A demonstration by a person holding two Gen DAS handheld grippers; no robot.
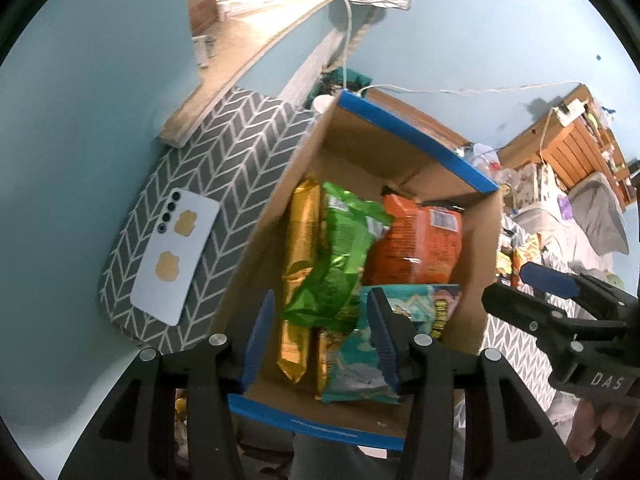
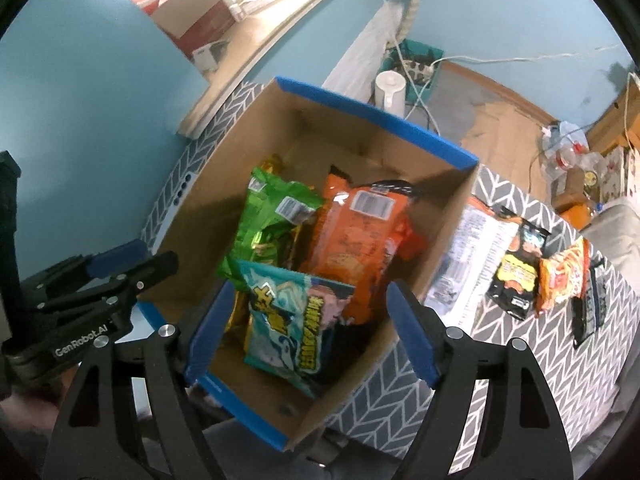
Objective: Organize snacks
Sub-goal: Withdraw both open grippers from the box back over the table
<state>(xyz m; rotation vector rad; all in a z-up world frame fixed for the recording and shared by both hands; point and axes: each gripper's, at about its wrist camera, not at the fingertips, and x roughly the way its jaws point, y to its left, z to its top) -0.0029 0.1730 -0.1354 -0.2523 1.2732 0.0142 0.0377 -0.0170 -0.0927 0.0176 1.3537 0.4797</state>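
A cardboard box with blue-taped rims point(image 1: 416, 132) point(image 2: 376, 114) stands on a grey herringbone cloth. It holds a gold packet point(image 1: 302, 240), a green bag point(image 1: 340, 256) point(image 2: 272, 220), an orange bag point(image 1: 416, 248) point(image 2: 356, 248) and a teal bag point(image 1: 360, 356) point(image 2: 292, 320). My left gripper point(image 1: 322, 340) is open and empty above the box's near end. My right gripper point(image 2: 312, 336) is open and empty above the box, over the teal bag. Outside the box on the right lie a white-backed bag point(image 2: 472, 256), a black packet point(image 2: 518, 276) and an orange packet point(image 2: 564, 276).
A pale blue phone point(image 1: 176, 256) lies on the cloth point(image 1: 224, 152) left of the box. A wooden shelf point(image 1: 248, 52) juts from the blue wall above. A white jug point(image 2: 390, 92), cables and a teal basket point(image 2: 416, 64) stand behind the box. Clutter fills the far right.
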